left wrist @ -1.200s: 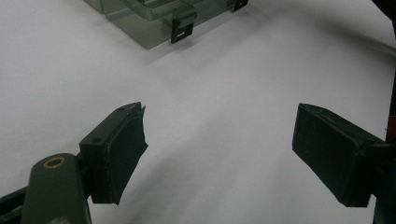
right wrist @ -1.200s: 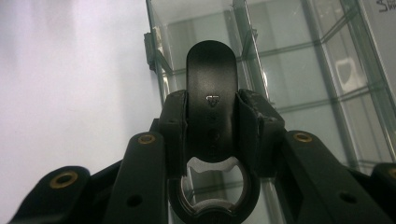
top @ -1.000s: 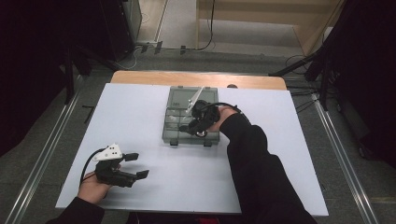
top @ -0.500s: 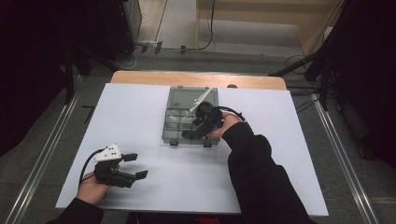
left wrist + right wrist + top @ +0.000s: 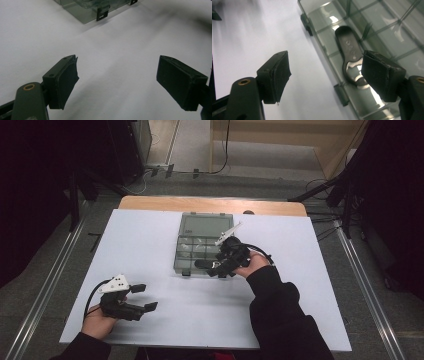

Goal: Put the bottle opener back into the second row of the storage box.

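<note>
The right gripper (image 5: 206,266) hovers at the front right corner of the clear, smoke-grey plastic compartment box (image 5: 200,227) on the white surface (image 5: 300,270); its fingers (image 5: 382,75) have just been opening and stand wide apart, empty. A flat metal spanner (image 5: 350,56) lies in the box's front compartment. The left gripper (image 5: 145,297), fingers (image 5: 63,80) apart, rests well apart at the near left.
</note>
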